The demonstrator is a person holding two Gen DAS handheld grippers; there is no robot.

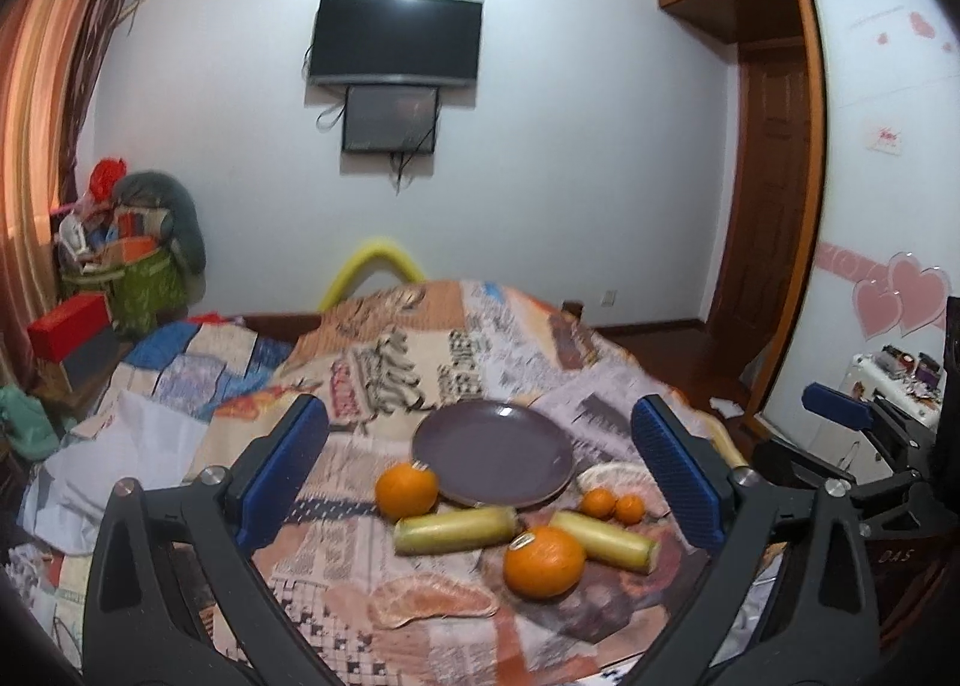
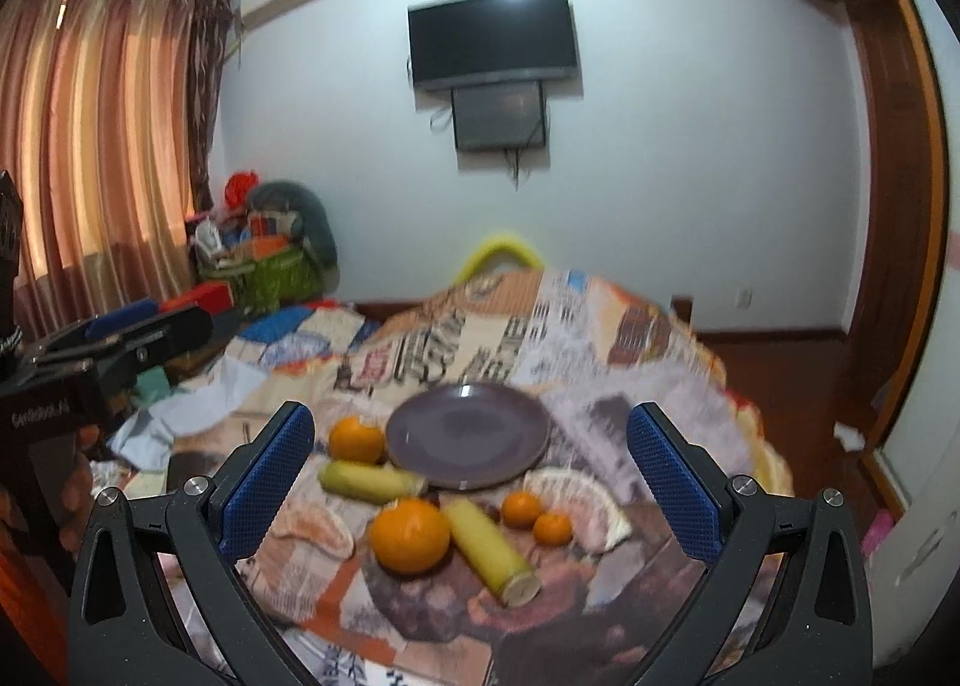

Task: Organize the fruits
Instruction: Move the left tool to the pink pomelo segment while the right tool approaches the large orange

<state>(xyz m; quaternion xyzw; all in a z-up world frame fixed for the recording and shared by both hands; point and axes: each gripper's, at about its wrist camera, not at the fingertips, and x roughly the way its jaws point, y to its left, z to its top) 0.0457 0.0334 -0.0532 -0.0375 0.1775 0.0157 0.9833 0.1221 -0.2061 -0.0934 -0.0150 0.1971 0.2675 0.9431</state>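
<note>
A purple plate (image 1: pixel 492 452) (image 2: pixel 468 441) lies empty on a newspaper-print cloth. Around its near side lie two large oranges (image 1: pixel 407 491) (image 1: pixel 543 562), two small oranges (image 1: pixel 598 503) (image 1: pixel 629 509) and two pale yellow-green cut stalks (image 1: pixel 454 530) (image 1: pixel 603 540). The right wrist view shows the same fruit: large oranges (image 2: pixel 356 439) (image 2: pixel 410 535), small oranges (image 2: pixel 521 508) (image 2: pixel 552 527), stalks (image 2: pixel 371 482) (image 2: pixel 489 553). My left gripper (image 1: pixel 480 476) is open and empty, above and short of the fruit. My right gripper (image 2: pixel 471 476) is open and empty, likewise held back.
The cloth covers a table (image 1: pixel 420 350) beside a bed with a patchwork cover (image 1: pixel 180 362). Bags and boxes (image 1: pixel 120 266) pile at the left wall. A wardrobe (image 1: pixel 780 206) and door stand right. A yellow chair back (image 1: pixel 372 260) rises behind the table.
</note>
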